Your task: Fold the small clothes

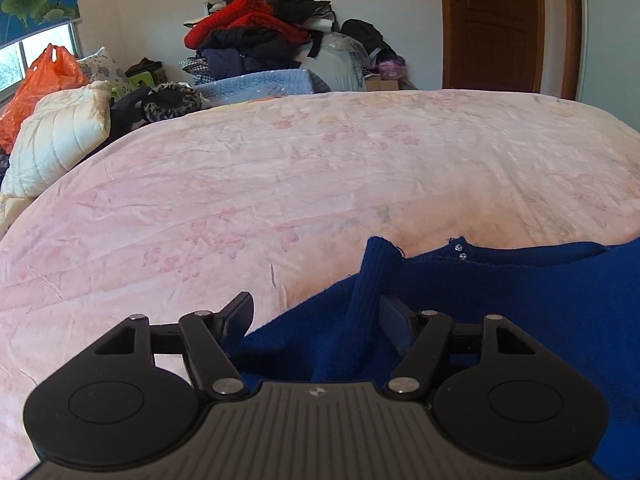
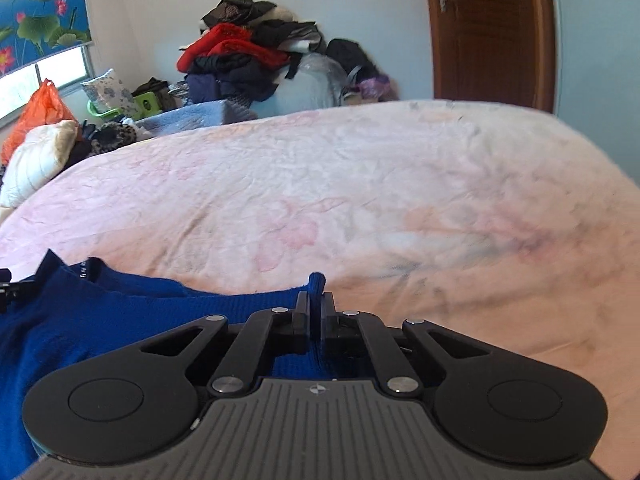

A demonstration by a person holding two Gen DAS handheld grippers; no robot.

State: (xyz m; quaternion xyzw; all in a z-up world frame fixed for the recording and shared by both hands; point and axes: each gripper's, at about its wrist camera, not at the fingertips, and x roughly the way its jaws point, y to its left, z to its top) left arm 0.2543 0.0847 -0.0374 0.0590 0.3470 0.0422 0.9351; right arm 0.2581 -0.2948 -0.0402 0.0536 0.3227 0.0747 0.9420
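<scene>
A dark blue knitted sweater (image 1: 520, 300) lies crumpled on the near part of the pink bed sheet (image 1: 280, 184). In the left wrist view a ribbed blue sleeve (image 1: 372, 276) stands up between the fingers of my left gripper (image 1: 318, 316). Those jaws stand apart, and the left finger (image 1: 240, 312) is clear of the cloth. In the right wrist view the sweater (image 2: 100, 312) spreads to the left. My right gripper (image 2: 316, 300) is shut on a raised fold at the sweater's right edge, with a blue tip poking up above the pads.
The bed sheet (image 2: 380, 184) stretches far ahead and to the right. A white quilted pillow (image 1: 60, 140) and an orange plastic bag (image 1: 40, 80) lie at the far left. A tall pile of clothes (image 1: 256, 36) stands behind the bed, a wooden door (image 1: 496, 24) at the back right.
</scene>
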